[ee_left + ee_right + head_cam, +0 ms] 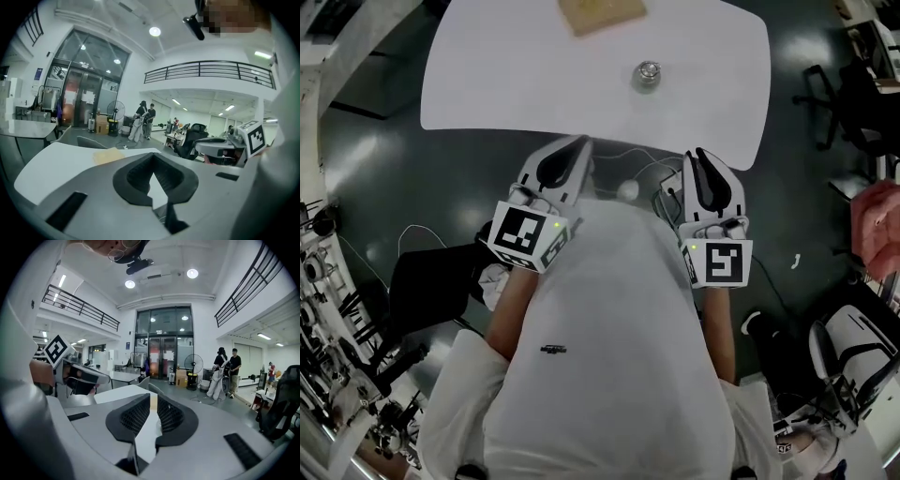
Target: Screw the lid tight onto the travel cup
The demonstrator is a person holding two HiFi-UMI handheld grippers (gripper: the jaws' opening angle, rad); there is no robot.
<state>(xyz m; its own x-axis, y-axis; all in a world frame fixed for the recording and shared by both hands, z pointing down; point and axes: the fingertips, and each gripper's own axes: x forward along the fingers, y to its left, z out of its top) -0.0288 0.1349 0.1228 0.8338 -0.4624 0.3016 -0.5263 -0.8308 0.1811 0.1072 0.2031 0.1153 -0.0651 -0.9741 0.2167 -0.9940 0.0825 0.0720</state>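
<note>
We hold our left gripper [579, 143] and right gripper [697, 156] clenched on nothing near our chest, well apart from the travel cup [648, 74] on the white table [487, 75], its lid too small to make out, so we judge the tightening not yet begun.

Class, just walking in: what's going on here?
A person stands at a white table holding a claw in each hand. The left claw and right claw are both shut and empty, close to the body. A small shiny metal item, probably the travel cup, sits untouched on the table near a tan board.
</note>
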